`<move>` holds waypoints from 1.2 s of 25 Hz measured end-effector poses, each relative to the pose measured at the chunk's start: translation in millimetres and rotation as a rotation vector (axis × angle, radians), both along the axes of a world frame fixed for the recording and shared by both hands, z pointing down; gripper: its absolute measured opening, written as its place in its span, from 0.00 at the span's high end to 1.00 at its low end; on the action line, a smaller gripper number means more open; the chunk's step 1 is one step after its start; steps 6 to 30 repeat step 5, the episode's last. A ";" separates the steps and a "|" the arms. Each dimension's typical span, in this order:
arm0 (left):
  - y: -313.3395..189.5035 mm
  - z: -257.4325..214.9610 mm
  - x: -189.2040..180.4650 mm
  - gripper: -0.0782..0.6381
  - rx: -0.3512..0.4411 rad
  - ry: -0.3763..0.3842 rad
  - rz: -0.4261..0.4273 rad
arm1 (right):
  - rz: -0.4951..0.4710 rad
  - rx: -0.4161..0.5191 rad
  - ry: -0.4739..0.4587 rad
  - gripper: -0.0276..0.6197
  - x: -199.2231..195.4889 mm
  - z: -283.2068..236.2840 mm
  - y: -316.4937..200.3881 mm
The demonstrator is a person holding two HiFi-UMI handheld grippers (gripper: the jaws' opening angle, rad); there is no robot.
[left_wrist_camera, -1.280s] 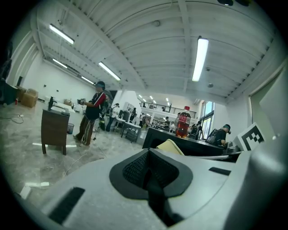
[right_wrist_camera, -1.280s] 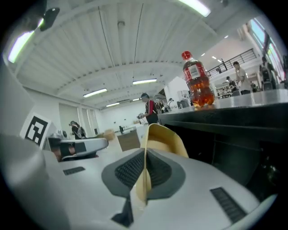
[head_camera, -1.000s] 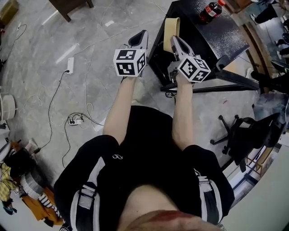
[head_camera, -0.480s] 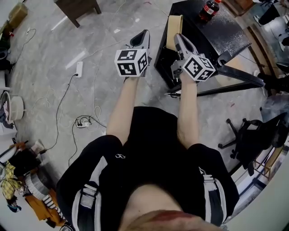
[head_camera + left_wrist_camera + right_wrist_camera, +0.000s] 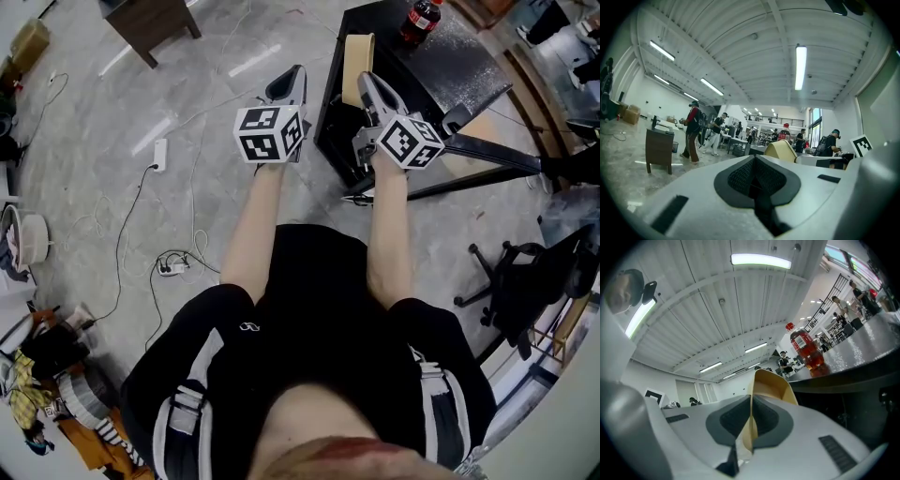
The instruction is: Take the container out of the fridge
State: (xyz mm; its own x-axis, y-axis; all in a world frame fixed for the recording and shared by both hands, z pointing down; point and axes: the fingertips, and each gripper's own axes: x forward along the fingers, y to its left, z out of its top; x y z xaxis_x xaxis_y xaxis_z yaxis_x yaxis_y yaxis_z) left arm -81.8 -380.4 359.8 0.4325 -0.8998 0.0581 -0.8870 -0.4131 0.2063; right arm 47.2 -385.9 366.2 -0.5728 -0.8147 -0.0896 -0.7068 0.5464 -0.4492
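Over a grey polished floor (image 5: pixel 187 112), head view: a person in black stands with both forearms out, one gripper in each hand; left gripper (image 5: pixel 294 80) held level with the right gripper (image 5: pixel 364 81), the two close but apart.

Left gripper view: left gripper (image 5: pixel 754 160) has its dark pads pressed together, nothing between them; jaws clenched and empty; the tan container (image 5: pixel 781 150) shows just past its tip to the right, with the right gripper's marker cube (image 5: pixel 861 145) beyond.

Right gripper view: right gripper (image 5: pixel 751 403) is clamped on the thin wall of the container (image 5: pixel 765 389); the wall runs edge-on between the two pads, and its curved rim rises clear above the jaws.

Container (image 5: pixel 356 56) is in the air, carried by the right gripper alone, at the near left edge of a black table (image 5: pixel 450 70); I cannot tell whether it touches the table; no fridge in any view.

Red-capped cola bottle (image 5: pixel 420 19) stands upright on the table's far side, well apart from the container; same bottle (image 5: pixel 806 350) in the right gripper view.

Around: dark wooden stand (image 5: pixel 150 19) at upper left; white power strip (image 5: pixel 159 155) with cable on the floor; black office chair (image 5: pixel 525 281) to the right; several people (image 5: pixel 692 131) standing far across the hall.
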 end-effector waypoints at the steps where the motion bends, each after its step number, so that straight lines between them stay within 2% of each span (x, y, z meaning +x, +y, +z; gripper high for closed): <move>1: -2.3 0.5 -1.7 0.88 -0.001 0.003 0.001 | -0.004 -0.001 0.003 0.94 -3.0 0.3 -1.8; 30: -12.5 -2.4 -7.5 0.88 0.004 0.013 0.005 | -0.015 0.008 0.008 0.93 -11.8 -2.8 -10.5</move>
